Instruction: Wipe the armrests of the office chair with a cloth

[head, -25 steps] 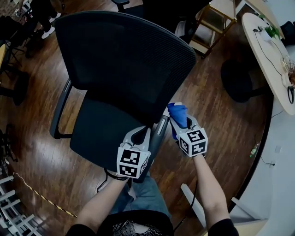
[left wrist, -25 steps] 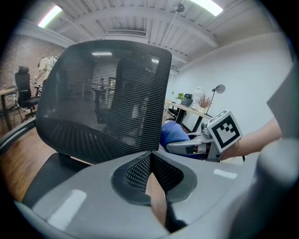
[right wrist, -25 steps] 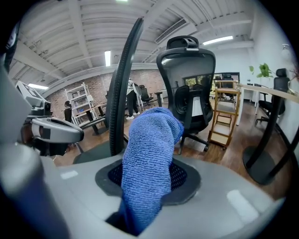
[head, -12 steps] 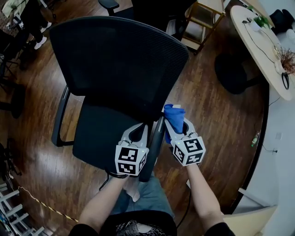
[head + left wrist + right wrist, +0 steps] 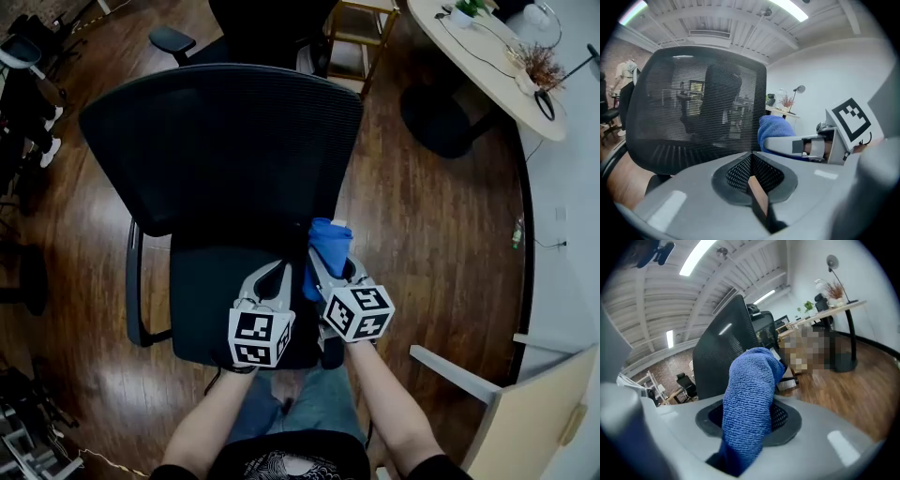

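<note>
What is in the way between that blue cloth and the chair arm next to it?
Nothing visible. The blue cloth, clamped in the right gripper, is right by the right armrest; the shut left gripper is beside it, not between.

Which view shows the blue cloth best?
The right gripper view: the cloth fills the middle, clamped between the jaws, its weave plain. The head view shows only a small blue bunch by the chair; the left gripper view catches just its top.

Left gripper [image 5: 277,270] jaws together, right gripper [image 5: 334,265] clamping cloth [image 5: 330,236]
</note>
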A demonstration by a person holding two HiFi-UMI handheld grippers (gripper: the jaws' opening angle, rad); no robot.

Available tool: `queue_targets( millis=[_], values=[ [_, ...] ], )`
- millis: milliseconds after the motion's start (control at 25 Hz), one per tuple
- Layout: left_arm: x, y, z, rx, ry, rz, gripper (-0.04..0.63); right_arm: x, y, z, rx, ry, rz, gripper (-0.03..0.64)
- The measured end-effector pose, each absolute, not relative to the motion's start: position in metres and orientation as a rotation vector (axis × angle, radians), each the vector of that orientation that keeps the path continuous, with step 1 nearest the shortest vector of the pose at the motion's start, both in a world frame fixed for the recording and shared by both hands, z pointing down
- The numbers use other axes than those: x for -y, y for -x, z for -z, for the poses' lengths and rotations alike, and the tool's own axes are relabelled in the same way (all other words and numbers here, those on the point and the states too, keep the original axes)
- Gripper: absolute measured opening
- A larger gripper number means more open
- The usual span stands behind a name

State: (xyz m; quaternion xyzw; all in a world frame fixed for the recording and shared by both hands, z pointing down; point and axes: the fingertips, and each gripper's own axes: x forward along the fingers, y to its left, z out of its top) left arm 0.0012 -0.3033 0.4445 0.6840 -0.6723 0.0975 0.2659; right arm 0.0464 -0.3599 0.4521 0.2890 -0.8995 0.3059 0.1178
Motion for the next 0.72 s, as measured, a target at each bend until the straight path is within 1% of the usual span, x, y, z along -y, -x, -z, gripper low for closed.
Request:
queue_targets(
  millis=[320,720],
  values=[
    [0.285,0.047,-0.449,1.721,-1.966,-0.347,0.005,0.345,-0.015,-0.495,2.502,-1.159,-1.267,0.138],
    [0.272,0.033,-0.469,1.552,-2.103,-0.383,0.005,0.327,-0.031,-0.543,2.385,-1.399,-1.380,0.137]
  ],
)
